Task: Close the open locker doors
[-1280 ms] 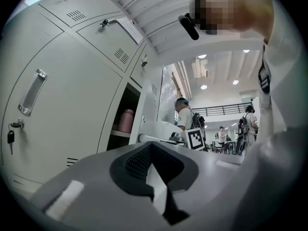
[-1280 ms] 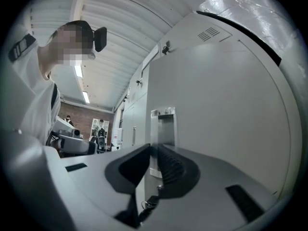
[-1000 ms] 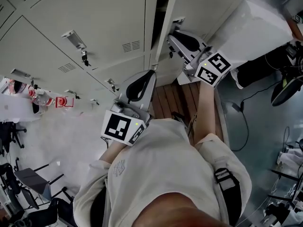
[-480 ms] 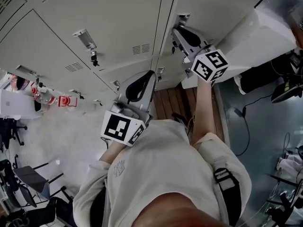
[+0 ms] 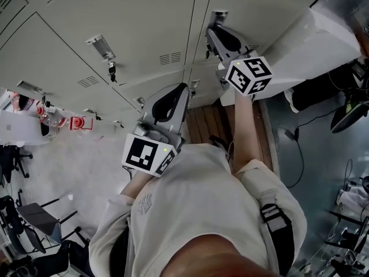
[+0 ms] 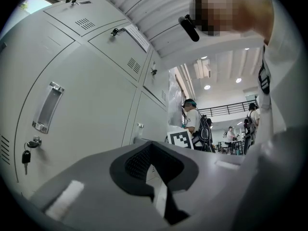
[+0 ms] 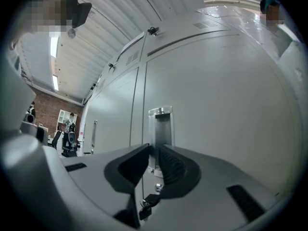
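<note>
Right tool (image 5: 214,32) sits at one door handle (image 7: 160,129); left tool (image 5: 174,92) hangs clear.

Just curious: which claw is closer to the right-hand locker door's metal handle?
Right. The right claw sits close to the handle, aimed at it; the left claw sits farther back, by the person's chest.

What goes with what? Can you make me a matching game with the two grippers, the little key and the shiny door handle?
Things:
1. left gripper
2. right gripper
3. key
4. handle

Places:
A. dangling from a lock
B. set into the locker door, straight ahead of the right gripper
C. pulled back, away from the lockers
D. reached up to the locker door

Pairs: 1-C, 2-D, 3-A, 4-B
</note>
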{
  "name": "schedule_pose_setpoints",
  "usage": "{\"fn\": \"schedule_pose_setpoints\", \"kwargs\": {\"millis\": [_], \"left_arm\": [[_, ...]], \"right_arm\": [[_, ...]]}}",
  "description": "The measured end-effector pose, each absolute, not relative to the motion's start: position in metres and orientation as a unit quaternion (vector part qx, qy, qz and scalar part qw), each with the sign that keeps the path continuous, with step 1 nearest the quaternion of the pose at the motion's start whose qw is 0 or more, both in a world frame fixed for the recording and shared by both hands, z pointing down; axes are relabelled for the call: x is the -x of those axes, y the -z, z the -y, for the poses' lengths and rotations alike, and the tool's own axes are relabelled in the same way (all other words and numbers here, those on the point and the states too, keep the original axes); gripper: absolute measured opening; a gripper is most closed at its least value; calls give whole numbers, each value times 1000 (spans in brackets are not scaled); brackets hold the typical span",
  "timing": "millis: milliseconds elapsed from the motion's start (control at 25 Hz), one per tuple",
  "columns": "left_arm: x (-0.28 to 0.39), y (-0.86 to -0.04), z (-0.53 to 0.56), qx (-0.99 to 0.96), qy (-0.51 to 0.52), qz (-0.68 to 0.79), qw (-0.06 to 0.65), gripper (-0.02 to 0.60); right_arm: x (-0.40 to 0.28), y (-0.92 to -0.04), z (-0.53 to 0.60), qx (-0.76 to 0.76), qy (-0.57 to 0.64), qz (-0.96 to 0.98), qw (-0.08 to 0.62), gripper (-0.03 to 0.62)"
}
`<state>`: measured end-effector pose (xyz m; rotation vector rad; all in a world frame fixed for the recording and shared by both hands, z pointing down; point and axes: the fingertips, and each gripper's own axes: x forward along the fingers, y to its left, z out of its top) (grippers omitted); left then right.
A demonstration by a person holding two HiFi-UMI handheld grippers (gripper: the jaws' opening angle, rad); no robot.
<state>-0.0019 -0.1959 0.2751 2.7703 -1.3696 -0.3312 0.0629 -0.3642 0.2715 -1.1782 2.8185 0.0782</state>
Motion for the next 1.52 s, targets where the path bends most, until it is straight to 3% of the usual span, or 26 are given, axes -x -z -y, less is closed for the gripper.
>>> {"fn": "schedule_pose_setpoints", "kwargs": {"millis": [440,1000,1520], "left_arm": [[-7,-277,197,-892,103,440,20,2],[-2,-279,185,-884,81,461,19,2],[-28,-335,150,-889,32,454,44,2]], "right_arm": [[-64,-274,359,419,-66,-906,-1,48],[-113,-245,252,408,-78,-909,41,17],[-137,-332,167,410,47,-910,38,17]]}}
